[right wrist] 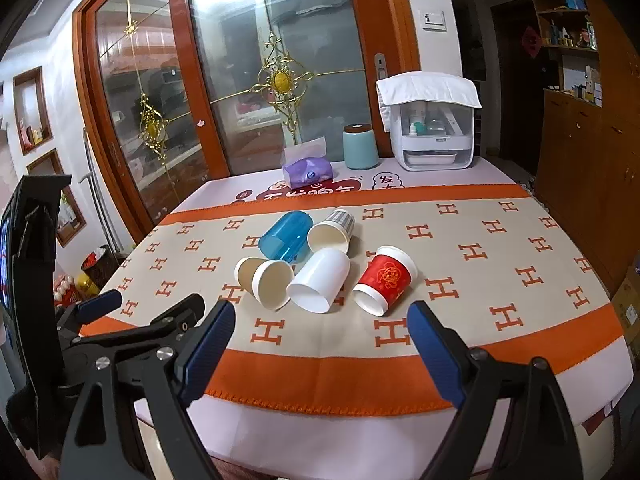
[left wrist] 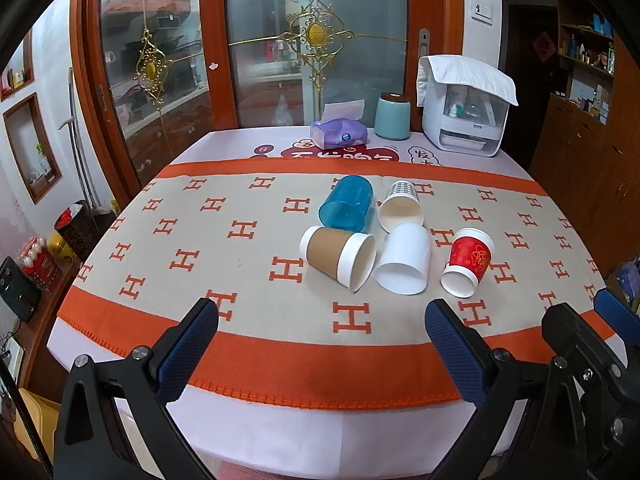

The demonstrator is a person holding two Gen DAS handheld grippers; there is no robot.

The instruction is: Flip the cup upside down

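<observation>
Orange-bordered H-pattern tablecloth [left wrist: 248, 356], left view: five cups on their sides, none flipped: brown-sleeved paper cup [left wrist: 338, 257], white plastic cup [left wrist: 404, 260], red paper cup [left wrist: 468, 262], blue translucent cup [left wrist: 347, 201], checked paper cup [left wrist: 401, 206]. My left gripper [left wrist: 322, 320] gapes wide, empty, well short. Right view: right gripper [right wrist: 322, 322] likewise spread, holding nothing; task not started.

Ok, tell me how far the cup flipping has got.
Nothing looks done: the blue cup, checked cup, brown cup, white cup and red cup all lie on their sides on the blanket. Nothing is in hand: the left hand-held gripper and right hand-held gripper are open, short of the cups. All flipping remains.
</observation>
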